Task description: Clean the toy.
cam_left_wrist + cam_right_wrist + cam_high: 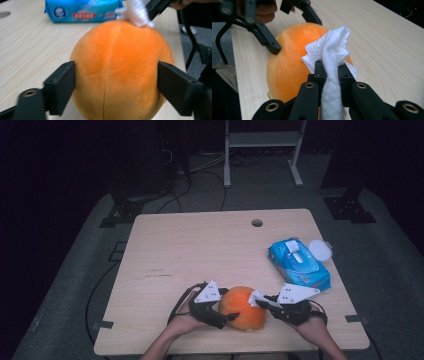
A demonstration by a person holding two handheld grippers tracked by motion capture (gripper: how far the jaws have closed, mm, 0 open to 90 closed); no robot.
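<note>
At the near edge of the table (165,245), in the high view, an orange plush (243,307) sits between the two hands: the left gripper (226,311) clasps its left side, the right gripper (262,301) comes in from the right with a white wipe (258,297) at its tip. A blue wipe pack (299,263) and a white lid (320,250) lie well apart, toward the far right. The step looks like wiping the plush while it is held steady.

In the left gripper view, the jaws stand wide with the plush (120,70) between them, pads on both flanks (the seam runs down its middle); the wipe (136,12) rests on the top.

In the right gripper view, the jaws are pressed together on the wipe (332,62), whose bunched end touches the plush (289,65). The next move probably calls for dragging the wipe across the fabric while the left grip holds firm.
</note>
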